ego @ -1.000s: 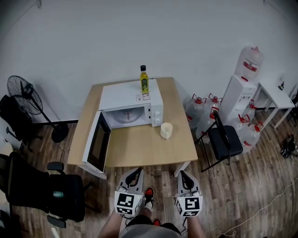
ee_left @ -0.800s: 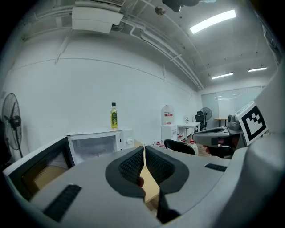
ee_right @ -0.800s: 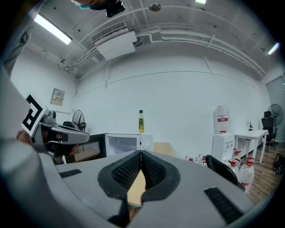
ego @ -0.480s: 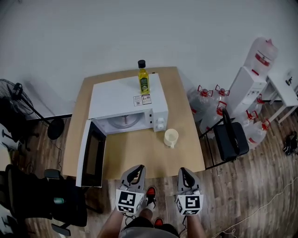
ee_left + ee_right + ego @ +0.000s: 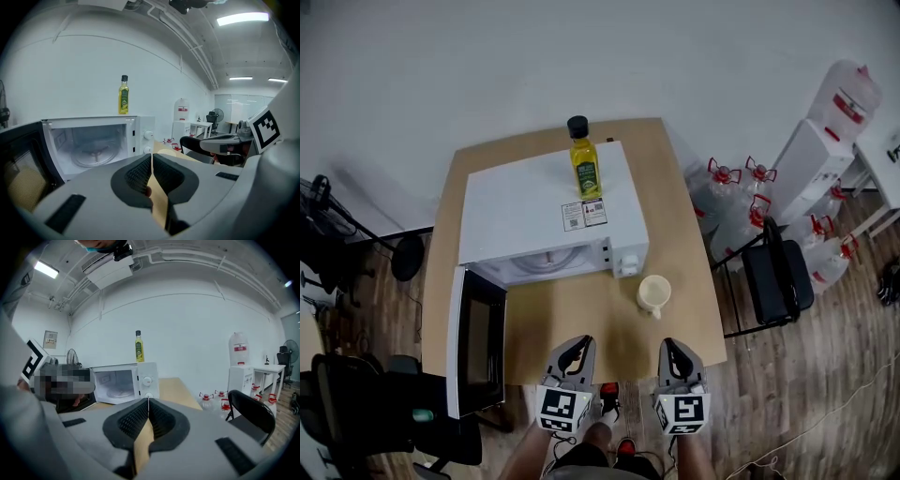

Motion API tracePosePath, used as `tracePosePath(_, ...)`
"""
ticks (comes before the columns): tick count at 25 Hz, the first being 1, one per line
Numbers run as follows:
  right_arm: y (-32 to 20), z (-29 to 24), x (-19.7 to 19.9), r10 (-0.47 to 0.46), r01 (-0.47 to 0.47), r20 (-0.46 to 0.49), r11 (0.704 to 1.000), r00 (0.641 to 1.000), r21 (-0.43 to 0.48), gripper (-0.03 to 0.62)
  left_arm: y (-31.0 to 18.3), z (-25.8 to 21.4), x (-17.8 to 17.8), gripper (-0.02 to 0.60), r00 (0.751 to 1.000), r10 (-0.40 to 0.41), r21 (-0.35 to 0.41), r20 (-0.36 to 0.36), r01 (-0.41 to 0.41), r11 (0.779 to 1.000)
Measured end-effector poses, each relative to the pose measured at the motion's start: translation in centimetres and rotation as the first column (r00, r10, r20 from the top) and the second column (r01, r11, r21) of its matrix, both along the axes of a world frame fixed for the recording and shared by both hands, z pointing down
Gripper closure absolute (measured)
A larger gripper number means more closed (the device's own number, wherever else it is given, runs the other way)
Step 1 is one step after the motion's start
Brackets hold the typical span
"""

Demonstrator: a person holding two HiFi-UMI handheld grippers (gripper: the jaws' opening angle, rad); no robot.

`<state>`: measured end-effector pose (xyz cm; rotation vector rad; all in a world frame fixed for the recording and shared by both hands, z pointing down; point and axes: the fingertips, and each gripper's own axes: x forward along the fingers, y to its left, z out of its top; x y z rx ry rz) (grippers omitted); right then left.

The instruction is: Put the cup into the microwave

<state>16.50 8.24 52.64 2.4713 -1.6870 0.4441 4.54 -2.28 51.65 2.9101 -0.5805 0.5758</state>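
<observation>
A cream cup [image 5: 654,293] stands on the wooden table [image 5: 581,328], just right of the white microwave [image 5: 551,208]. The microwave door [image 5: 476,343] hangs wide open to the left, and the glass turntable [image 5: 96,154] shows inside. In the head view my left gripper [image 5: 578,343] and right gripper [image 5: 668,345] sit side by side at the table's front edge, short of the cup. Both are shut with nothing between the jaws. In both gripper views the cup is hidden behind the shut jaws of my left gripper [image 5: 151,157] and right gripper [image 5: 148,400].
A yellow oil bottle [image 5: 584,167] stands on top of the microwave. A black folding chair [image 5: 776,278] and several water jugs [image 5: 733,202] sit right of the table, next to a water dispenser [image 5: 811,155]. An office chair [image 5: 389,412] is at the left.
The person has stepped toward the table: microwave, cup and table have grown and slid closer in the head view. Both grippers now reach the table's front edge, still shut.
</observation>
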Motion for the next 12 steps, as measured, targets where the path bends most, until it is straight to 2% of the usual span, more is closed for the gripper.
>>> tracePosePath(12,-4.0,6.4,2.9,0.004,0.002,0.054,0.994,0.999,-0.109,0.574,-3.5,4.6,2.1,0.549,0.998,0.024,-0.057,0.054,-0.02,0.998)
